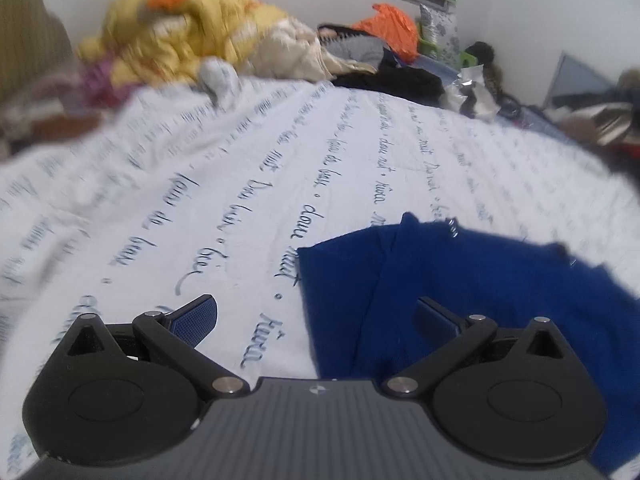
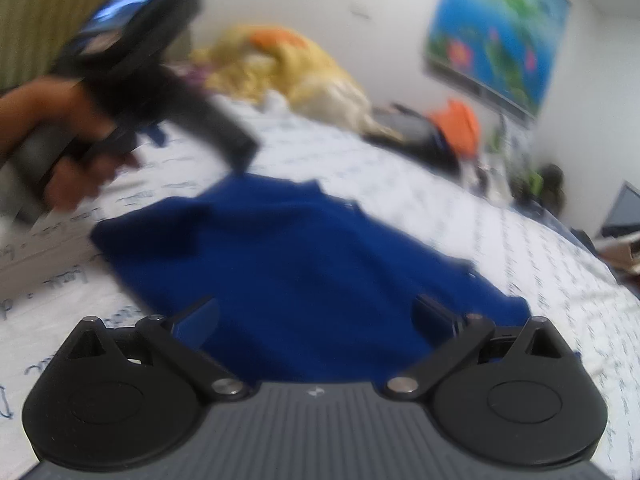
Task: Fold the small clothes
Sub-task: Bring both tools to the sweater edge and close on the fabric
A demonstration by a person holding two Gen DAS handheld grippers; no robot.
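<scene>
Your left gripper is spread wide, nothing between the fingers, hovering over the left edge of the blue garment; one pad sits over bare sheet, the other over blue cloth. Your right gripper is spread wide too, empty, right above the garment. Garment lies flat on the white script-print bedsheet, one fold line running along its left part, near your end of the bed. Right view, blurred: your left hand holds the other gripper just past the garment's far left corner. Clutter well apart at the far edge of the bed: yellow quilt, orange bag, black clothing. Lotus poster on the wall. Sheet around the garment has nothing lying on it
</scene>
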